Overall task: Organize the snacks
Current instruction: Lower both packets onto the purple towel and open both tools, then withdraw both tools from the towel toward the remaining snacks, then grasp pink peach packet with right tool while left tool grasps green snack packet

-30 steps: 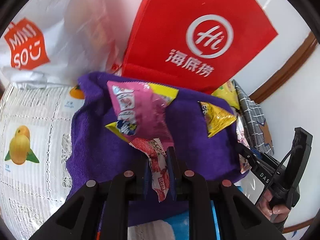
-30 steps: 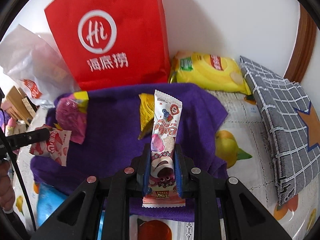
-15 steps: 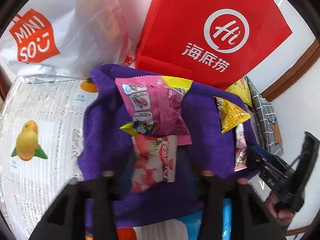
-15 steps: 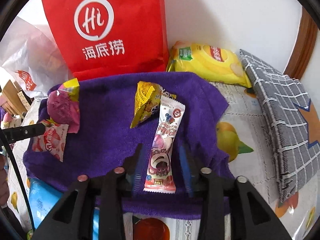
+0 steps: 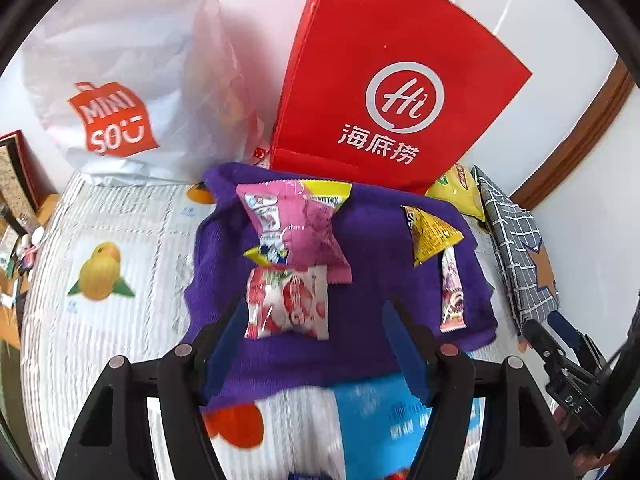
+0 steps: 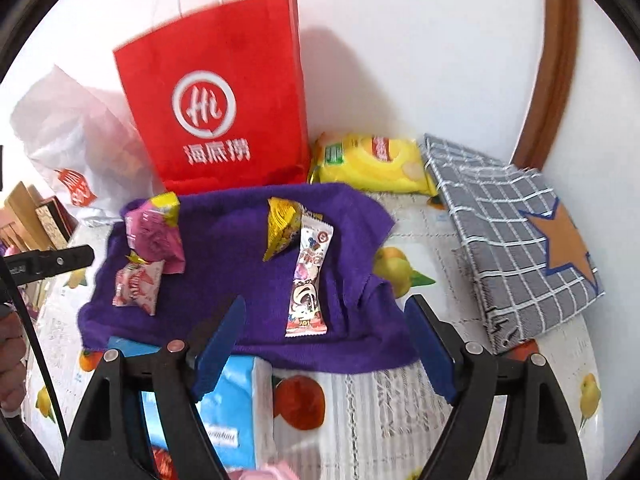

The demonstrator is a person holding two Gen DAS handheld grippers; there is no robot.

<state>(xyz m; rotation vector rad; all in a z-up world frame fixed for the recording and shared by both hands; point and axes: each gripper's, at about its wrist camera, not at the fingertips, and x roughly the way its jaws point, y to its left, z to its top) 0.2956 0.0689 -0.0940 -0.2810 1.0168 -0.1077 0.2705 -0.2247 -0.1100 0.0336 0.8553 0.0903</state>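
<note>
— Where do the snacks stand?

— Four lie on the purple towel [image 6: 224,280] on the table. On its left side the pink packet [image 5: 296,228] overlaps the top edge of the strawberry packet [image 5: 286,304]. On its right side the yellow triangular packet [image 6: 282,224] sits against the long character bar [image 6: 308,276].

— And your grippers?

— Both spread wide and hold nothing. My left gripper [image 5: 310,344] hangs just short of the strawberry packet, my right gripper [image 6: 324,340] just short of the bar's near end.

— So which step is this?

— I judge it the gap between placements: two pairs laid out, more to fetch. A blue pack [image 6: 232,408] lies half under the towel's near edge, and a yellow chip bag [image 6: 372,160] rests by the red paper bag [image 6: 216,108].

— The next move?

— Probably reaching for one of those, with jaws kept wide for the bulky bag and a light squeeze so nothing crushes.
</note>
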